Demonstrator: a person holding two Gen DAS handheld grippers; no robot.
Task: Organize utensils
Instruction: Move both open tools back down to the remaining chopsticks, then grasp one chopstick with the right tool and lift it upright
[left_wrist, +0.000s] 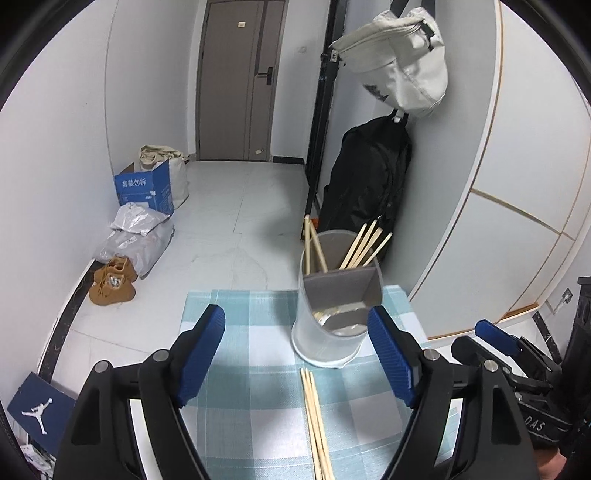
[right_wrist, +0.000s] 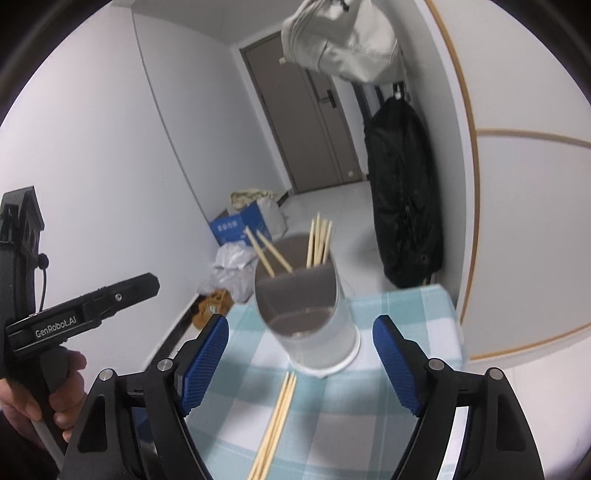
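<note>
Left wrist view — left gripper (left_wrist: 297, 349) wide open, empty; loose chopsticks (left_wrist: 316, 417) on the checked cloth (left_wrist: 236, 332) between its fingers, holder (left_wrist: 334, 302) just ahead. Right wrist view — right gripper (right_wrist: 301, 356) likewise agape, empty; chopsticks light, stiff, slippery: pinch mid-shaft

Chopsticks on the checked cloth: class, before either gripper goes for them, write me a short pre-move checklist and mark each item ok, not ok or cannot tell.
1. Left gripper open and empty: ok.
2. Right gripper open and empty: ok.
3. Loose chopsticks lie flat on the checked cloth, nothing on top of them: ok.
4. Utensil holder stands upright on the cloth, just beyond the chopstick tips: ok.
5. Room left in the holder's rear compartments, which already hold chopsticks: cannot tell.
6. How many loose chopsticks lie in the bundle: cannot tell, as they overlap and run out of view.
</note>
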